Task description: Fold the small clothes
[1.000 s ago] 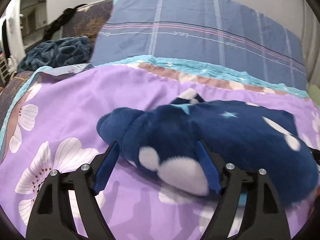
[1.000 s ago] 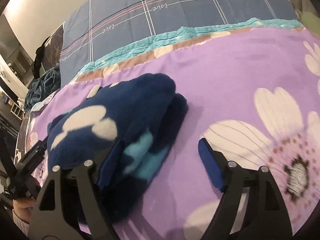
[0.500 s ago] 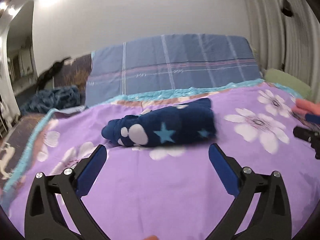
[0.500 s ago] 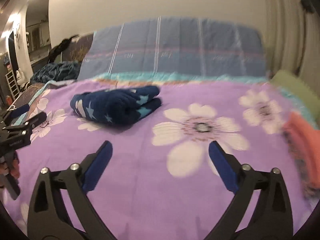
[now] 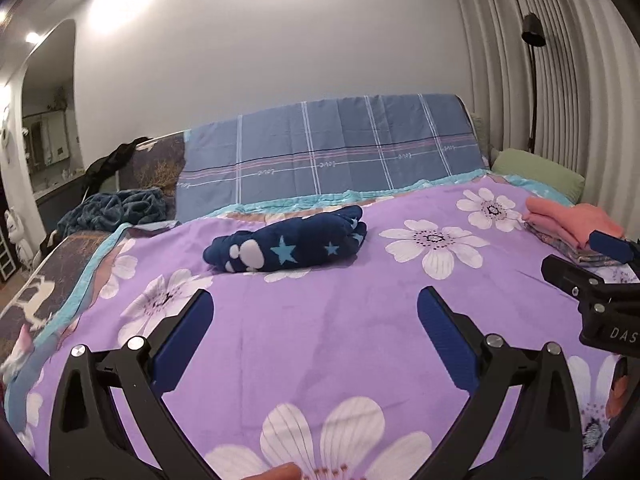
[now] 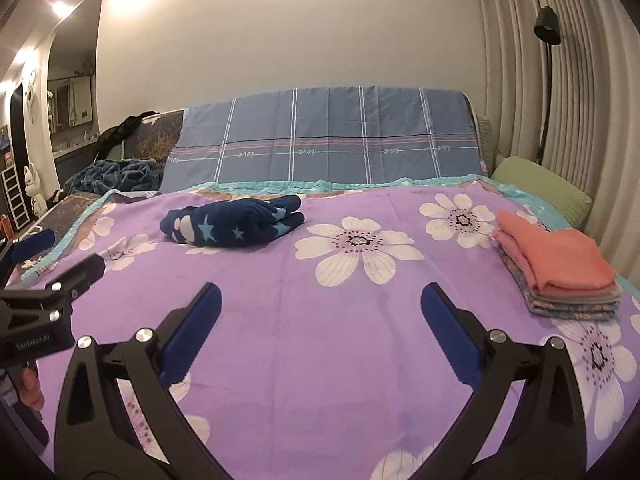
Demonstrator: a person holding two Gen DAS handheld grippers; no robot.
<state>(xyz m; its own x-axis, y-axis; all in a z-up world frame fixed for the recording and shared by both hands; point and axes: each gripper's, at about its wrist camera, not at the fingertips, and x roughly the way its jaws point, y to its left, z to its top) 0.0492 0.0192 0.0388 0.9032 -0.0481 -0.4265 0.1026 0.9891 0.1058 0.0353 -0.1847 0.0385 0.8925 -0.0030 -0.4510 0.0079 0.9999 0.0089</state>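
A folded navy fleece garment (image 5: pixel 286 244) with stars and white paw prints lies on the purple floral bedspread (image 5: pixel 320 340), far ahead of both grippers; the right wrist view shows the garment (image 6: pixel 232 226) at upper left. My left gripper (image 5: pixel 314 316) stands open over bare bedspread, nothing between its blue pads. My right gripper (image 6: pixel 320 312) is open too, also with nothing between its pads. Each gripper appears at the edge of the other's view. A stack of folded clothes (image 6: pixel 556 268), salmon on top, rests at the right.
A blue plaid cover (image 5: pixel 328 152) drapes the headboard. A green pillow (image 6: pixel 540 188) lies at the far right, a rumpled dark blue blanket (image 5: pixel 112 210) at the far left. A floor lamp (image 6: pixel 548 40) stands by the ribbed wall.
Both grippers let go of the navy garment, opened wide, and pulled back and up from it. The garment now lies folded well ahead of them.
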